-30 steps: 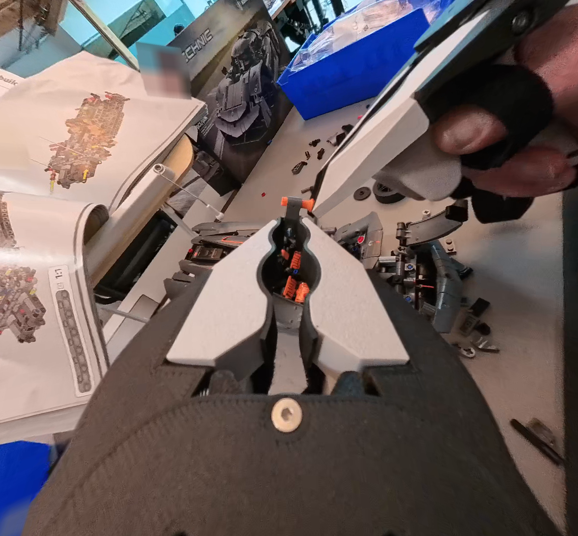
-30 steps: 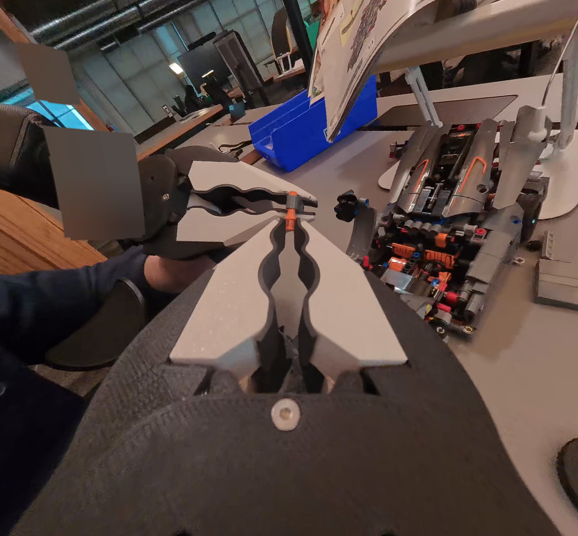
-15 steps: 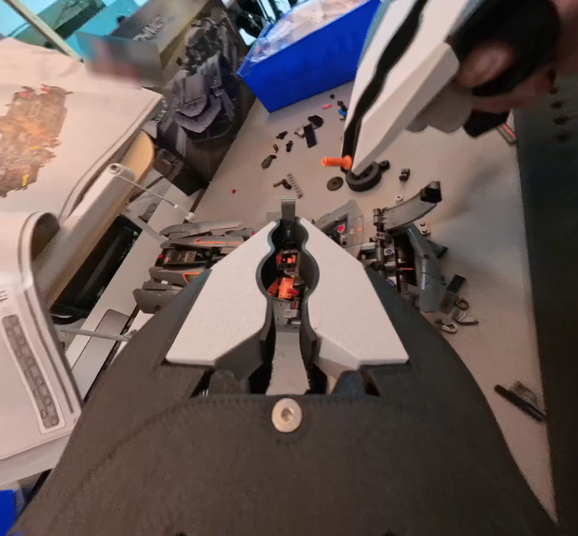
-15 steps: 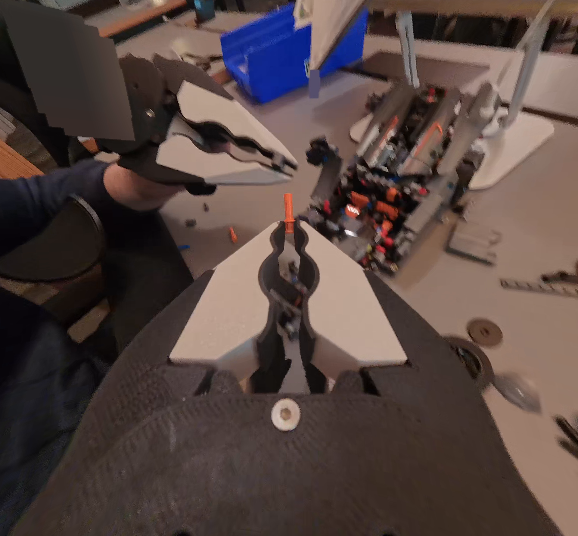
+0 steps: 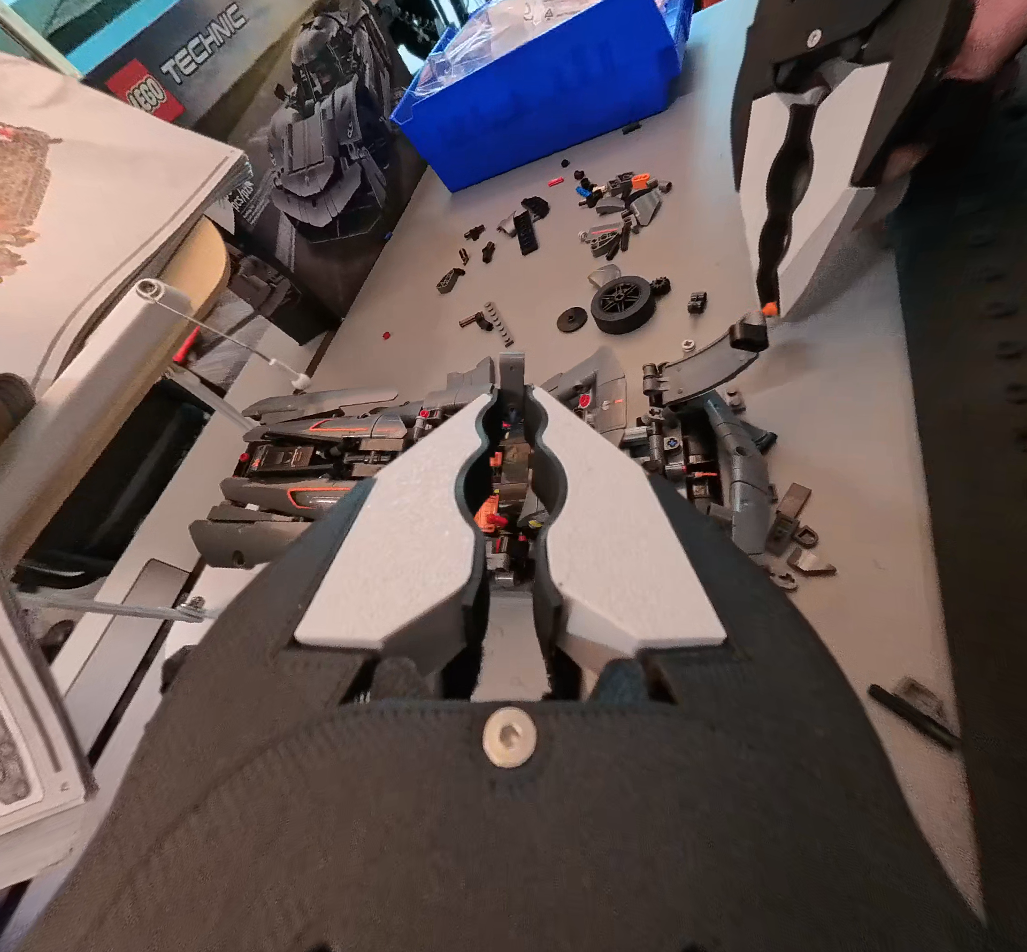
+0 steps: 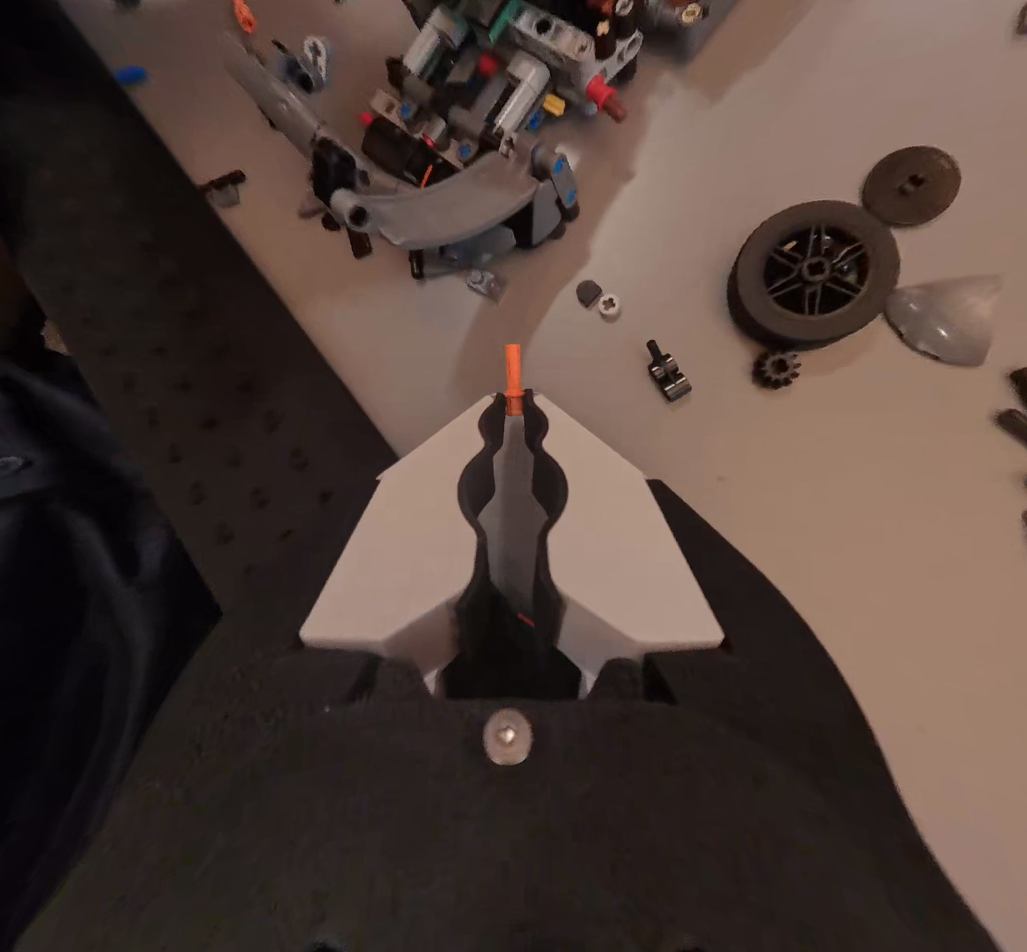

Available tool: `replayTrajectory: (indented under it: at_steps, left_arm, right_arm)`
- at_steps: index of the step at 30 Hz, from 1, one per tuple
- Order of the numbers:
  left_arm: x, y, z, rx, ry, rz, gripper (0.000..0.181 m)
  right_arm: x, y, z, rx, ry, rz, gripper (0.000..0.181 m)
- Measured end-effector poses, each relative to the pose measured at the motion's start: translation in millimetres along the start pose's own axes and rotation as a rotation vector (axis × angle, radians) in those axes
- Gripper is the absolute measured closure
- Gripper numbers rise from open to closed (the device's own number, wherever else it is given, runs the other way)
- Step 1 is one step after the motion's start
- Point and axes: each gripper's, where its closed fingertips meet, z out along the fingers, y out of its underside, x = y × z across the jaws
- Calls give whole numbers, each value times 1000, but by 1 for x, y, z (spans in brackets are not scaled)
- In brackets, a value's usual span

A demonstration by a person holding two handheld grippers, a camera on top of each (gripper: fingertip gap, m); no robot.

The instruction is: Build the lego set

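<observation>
Left wrist view: left gripper point(image 5: 512, 382) was closed down on a small dark grey lego piece point(image 5: 511, 372) that stuck out past the tips. It hung over the half-built dark grey lego model point(image 5: 333, 458) lying on the grey table point(image 5: 833, 481). Loose parts lay beyond it, incl. a black wheel point(image 5: 622, 304) and a flat black disc point(image 5: 572, 320) just beside. Blue bin point(image 5: 544, 92) sat further back, set box point(image 5: 278, 136) to its left, open instruction book point(image 5: 83, 192) at far left. Right gripper point(image 5: 769, 303) came in from upper right, tips pointing down, w/ an orange pin point(image 5: 769, 307) at the tip, just above a black end of the model's curved panel.

Right wrist view: right gripper point(image 6: 512, 397) was pinched on the orange pin point(image 6: 512, 376), most of it poking out fwd. Pin was above bare table point(image 6: 722, 481), near the curved grey panel point(image 6: 444, 208) at the model's point(image 6: 500, 36) end. Wheel point(image 6: 814, 272) and disc point(image 6: 911, 186) lay to the right; a small black connector point(image 6: 667, 367) near the tips.
</observation>
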Motion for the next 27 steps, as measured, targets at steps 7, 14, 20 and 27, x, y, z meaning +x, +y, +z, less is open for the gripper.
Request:
replayTrajectory:
  at_steps: [7,14,20,27]
  left_arm:
    - [4,2,1,-15,-3,55,176]
    - [8,2,3,-25,-35,134,177]
    - [10,-1,4,-64,-150,339,177]
    - [11,-8,-1,-80,-285,592,177]
  right_arm:
    - [2,3,10,-89,27,-64,171]
    - [0,-11,-4,-37,26,-65,163]
    - [-38,-96,-42,341,-80,-84,169]
    - [-64,-140,-22,421,-171,-113,167]
